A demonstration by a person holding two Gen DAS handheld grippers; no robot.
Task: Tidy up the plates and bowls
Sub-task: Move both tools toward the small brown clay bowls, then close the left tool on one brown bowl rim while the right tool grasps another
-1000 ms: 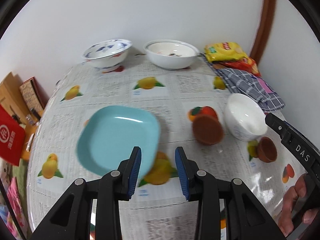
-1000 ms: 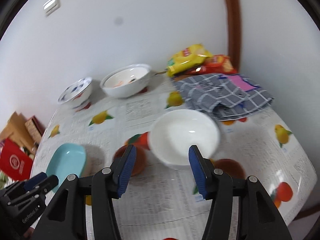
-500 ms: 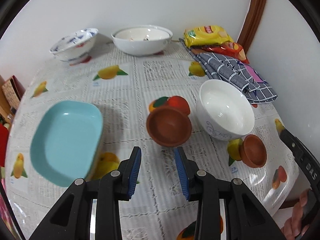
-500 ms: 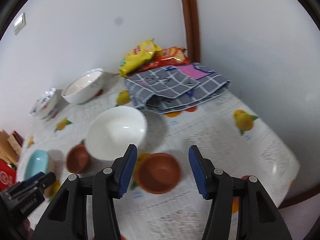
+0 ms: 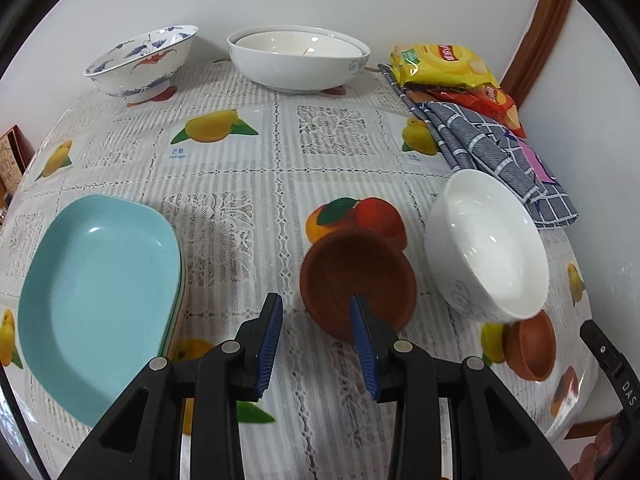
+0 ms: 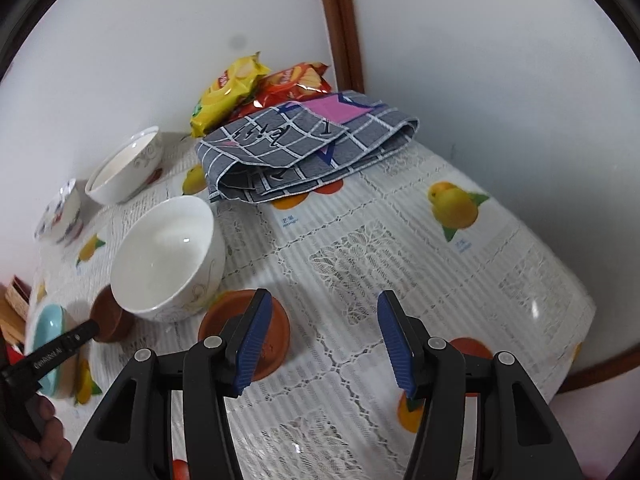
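Note:
A larger brown bowl [image 5: 352, 268] stands mid-table, and my left gripper [image 5: 318, 340] hangs open right in front of it. Its right finger [image 5: 364, 344] overlaps the bowl's near rim; the pads press on nothing. A stack of turquoise plates [image 5: 100, 296] lies to the left, a white bowl [image 5: 488, 248] to the right. A smaller brown bowl [image 6: 276, 332] sits by the front edge, partly behind the left finger of my open right gripper [image 6: 324, 340], which holds nothing. The white bowl [image 6: 168, 256] stands just beyond it.
At the back by the wall stand a blue-patterned bowl [image 5: 144, 60] and a wide white bowl [image 5: 298, 56] with another inside. Snack bags [image 5: 440, 60] and a folded grey checked cloth [image 6: 304, 152] fill the back right corner. The table edge [image 6: 576, 340] curves close on the right.
The left gripper has swung right from the turquoise plates to the larger brown bowl and come lower. The right gripper has swung right off the white bowl to the smaller brown bowl, also lower.

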